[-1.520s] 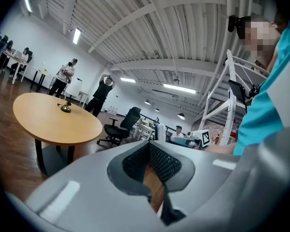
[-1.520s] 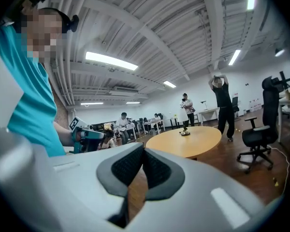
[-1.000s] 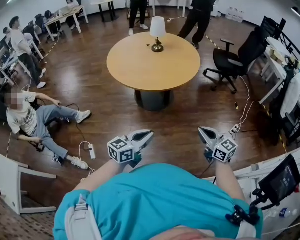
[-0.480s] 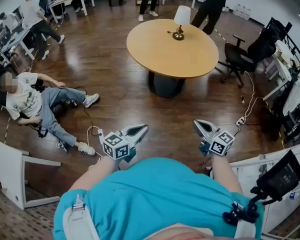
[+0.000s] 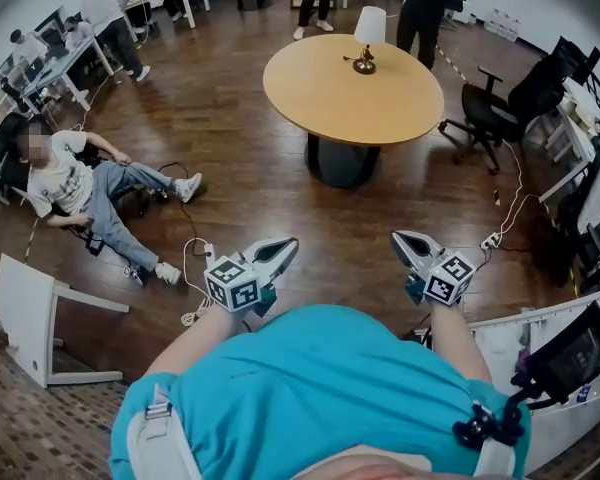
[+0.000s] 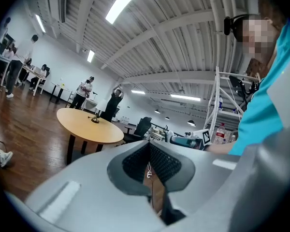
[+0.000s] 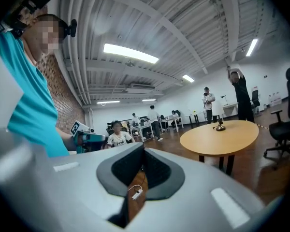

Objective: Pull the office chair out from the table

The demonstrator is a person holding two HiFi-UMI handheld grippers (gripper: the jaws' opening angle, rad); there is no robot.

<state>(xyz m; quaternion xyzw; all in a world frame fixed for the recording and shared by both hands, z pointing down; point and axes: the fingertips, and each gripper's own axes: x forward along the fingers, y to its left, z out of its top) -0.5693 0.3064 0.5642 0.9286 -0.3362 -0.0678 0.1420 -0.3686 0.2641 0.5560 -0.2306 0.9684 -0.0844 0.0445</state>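
My left gripper (image 5: pixel 288 245): lower middle of the head view, just ahead of my teal shirt. Its jaws are closed together with nothing between them. In its own view I see only a sliver of floor behind the pads.
My right gripper (image 5: pixel 402 239): to the right of the left one, at about the same height in the frame. Its pads meet at the tips as well, and it holds nothing.
Both grippers: held level and pointing toward the top of the frame. They are apart from each other, over the dark wooden floor (image 5: pixel 230 168).
Power strip (image 5: pixel 208 256): white, lying on the floor with its cable, just left of my left gripper.
Seated person (image 5: pixel 75 183): at the left of the frame, legs stretched out toward the centre.
Table (image 5: pixel 330 93): round, with a light wooden top on a dark central base, in the upper middle of the frame. It is beyond both grippers and well apart from them.
Lamp (image 5: pixel 368 30): white shade on a brass base, standing on the far part of the table top.
Office chair (image 5: pixel 500 108): black, upright on its wheeled base, at the upper right of the head view. It stands near the table's right edge with a strip of floor between them, not tucked under. It is well apart from both grippers and lies more on my right gripper's side. In the right gripper view it shows at the far right edge.
Standing people (image 5: pixel 420 8): at the top edge, beyond the table.
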